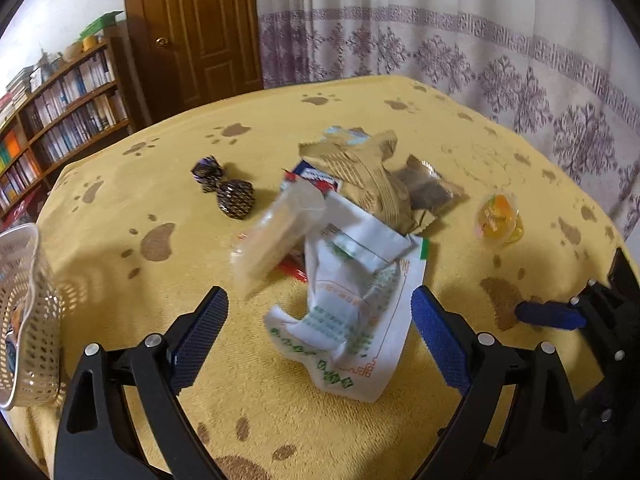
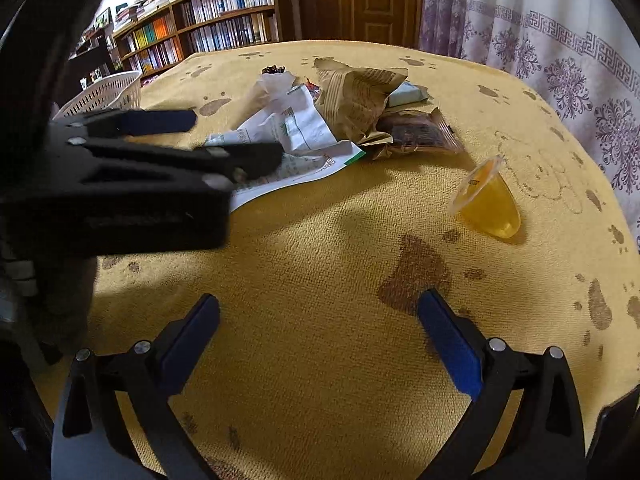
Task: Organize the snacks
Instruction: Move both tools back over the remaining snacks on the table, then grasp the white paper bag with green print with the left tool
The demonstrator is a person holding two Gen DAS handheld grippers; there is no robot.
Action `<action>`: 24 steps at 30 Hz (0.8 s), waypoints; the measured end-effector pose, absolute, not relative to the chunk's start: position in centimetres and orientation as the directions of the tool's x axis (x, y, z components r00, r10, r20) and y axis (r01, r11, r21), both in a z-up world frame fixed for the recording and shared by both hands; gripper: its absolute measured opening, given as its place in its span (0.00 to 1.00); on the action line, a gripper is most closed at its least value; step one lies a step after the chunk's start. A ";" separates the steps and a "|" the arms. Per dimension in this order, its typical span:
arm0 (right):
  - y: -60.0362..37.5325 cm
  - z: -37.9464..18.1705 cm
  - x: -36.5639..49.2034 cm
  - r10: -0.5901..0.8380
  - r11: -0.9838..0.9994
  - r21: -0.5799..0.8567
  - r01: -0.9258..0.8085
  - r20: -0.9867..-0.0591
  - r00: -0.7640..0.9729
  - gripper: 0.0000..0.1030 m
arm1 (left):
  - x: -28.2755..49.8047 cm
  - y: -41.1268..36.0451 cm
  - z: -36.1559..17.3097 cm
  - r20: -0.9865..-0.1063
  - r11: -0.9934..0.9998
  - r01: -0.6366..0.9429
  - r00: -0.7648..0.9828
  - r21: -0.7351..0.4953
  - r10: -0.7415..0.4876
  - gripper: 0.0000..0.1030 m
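1. Basically, table (image 1: 168, 184) under a yellow paw-print cloth carries everything.
2. White slotted basket (image 1: 28, 320) sits at the table's left edge; it also shows past the left tongs in the right wrist view (image 2: 108, 90).
3. Snack pile sits mid-table: white packet with green print (image 1: 356, 312) lies nearest the near edge, crumpled, with part of it between the fingers of the left tongs (image 1: 320, 312), no contact visible.
4. Tan striped bag (image 1: 372, 176) lies behind the white packet, toward the far edge, touching it.
5. Clear pale wrapper (image 1: 276, 236) is blurred, tilted, left of the white packet; cannot tell if it rests on anything.
6. Dark brown packet (image 1: 428, 188) lies at the tan bag's right side, touching.
7. Orange jelly cup (image 2: 490, 204) lies tipped on its side toward the right edge, apart from the pile.
8. Two dark wrapped candies (image 1: 224, 190) lie left of the pile, touching each other.
9. Left tongs: spread wide, gripping nothing.
10. Right tongs (image 2: 318, 332): spread wide, empty, over bare cloth near the near edge, jelly cup ahead to the right.
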State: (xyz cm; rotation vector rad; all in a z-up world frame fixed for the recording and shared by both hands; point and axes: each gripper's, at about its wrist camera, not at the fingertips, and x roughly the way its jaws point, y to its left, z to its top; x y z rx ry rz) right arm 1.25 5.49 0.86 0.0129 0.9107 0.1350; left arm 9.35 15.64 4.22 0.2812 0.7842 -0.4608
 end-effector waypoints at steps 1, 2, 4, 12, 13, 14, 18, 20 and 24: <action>5.6 0.9 1.3 0.118 0.992 0.063 -0.112 -0.788 0.604 0.95 | 9.3 15.4 3.9 -0.733 0.859 0.504 0.618 0.092 -0.284 0.91; 5.7 0.8 1.4 0.109 0.992 0.050 -0.114 -0.792 0.601 0.95 | 9.2 15.3 3.6 -0.734 0.855 0.508 0.618 0.101 -0.280 0.91; 6.2 0.7 1.4 0.087 0.993 0.022 -0.115 -0.798 0.597 0.95 | 9.0 15.2 3.2 -0.739 0.849 0.518 0.613 0.107 -0.280 0.91; 6.1 0.7 1.4 0.088 0.993 0.023 -0.115 -0.798 0.597 0.95 | 9.4 14.4 2.4 -0.780 0.831 0.543 0.569 0.118 -0.261 0.88; 6.1 0.7 1.4 0.089 0.993 0.025 -0.116 -0.797 0.597 0.95 | 9.3 14.3 2.5 -0.781 0.826 0.552 0.563 0.114 -0.269 0.88; 6.1 0.7 1.4 0.089 0.993 0.024 -0.116 -0.797 0.597 0.95 | 9.2 14.2 2.5 -0.783 0.820 0.562 0.558 0.110 -0.277 0.88; 6.1 0.7 1.5 0.090 0.993 0.025 -0.115 -0.797 0.597 0.95 | 8.8 13.7 2.6 -0.788 0.800 0.590 0.542 0.109 -0.292 0.88; 6.1 0.7 1.4 0.090 0.993 0.025 -0.115 -0.797 0.597 0.95 | 8.9 13.7 2.6 -0.788 0.800 0.590 0.543 0.111 -0.290 0.88; 6.0 0.7 1.4 0.089 0.993 0.025 -0.115 -0.797 0.597 0.95 | 9.8 14.0 2.2 -0.799 0.816 0.571 0.529 0.088 -0.285 0.75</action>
